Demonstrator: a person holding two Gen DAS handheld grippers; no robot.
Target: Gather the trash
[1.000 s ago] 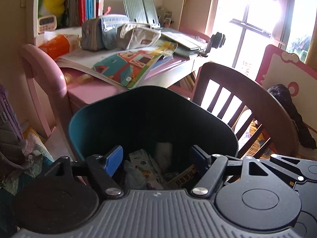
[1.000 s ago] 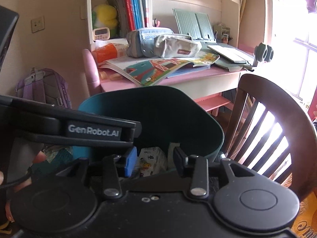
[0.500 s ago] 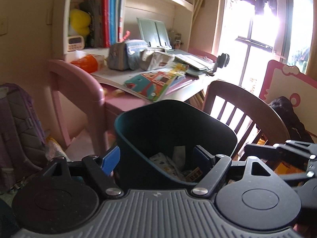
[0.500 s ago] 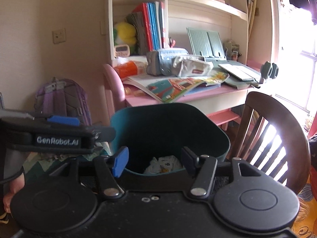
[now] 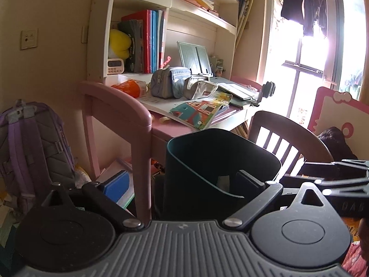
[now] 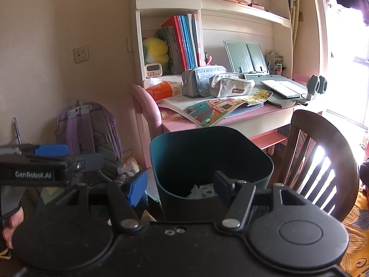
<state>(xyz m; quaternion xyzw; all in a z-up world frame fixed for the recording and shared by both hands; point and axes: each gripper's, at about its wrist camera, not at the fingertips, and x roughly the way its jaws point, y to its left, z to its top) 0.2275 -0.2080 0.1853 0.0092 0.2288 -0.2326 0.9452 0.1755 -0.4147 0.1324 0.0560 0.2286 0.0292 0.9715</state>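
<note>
A dark teal trash bin [image 6: 207, 152] stands on the floor by the pink desk; it also shows in the left wrist view [image 5: 207, 161]. Crumpled white printed trash [image 6: 203, 190] lies at its bottom. My right gripper [image 6: 180, 184] is open and empty, held just in front of the bin's near rim. My left gripper [image 5: 182, 184] is open and empty, back from the bin and left of it, and shows in the right wrist view [image 6: 46, 159].
A pink desk [image 6: 242, 115] with books, pencil cases [image 6: 214, 83] and an orange packet [image 6: 163, 90] stands behind the bin. A wooden chair [image 6: 320, 152] is on the right, a purple backpack [image 6: 90, 133] on the left by the wall.
Both grippers have pulled back and up from over the bin. The bin now looks smaller and farther, and the shelves above the desk have come into view.
</note>
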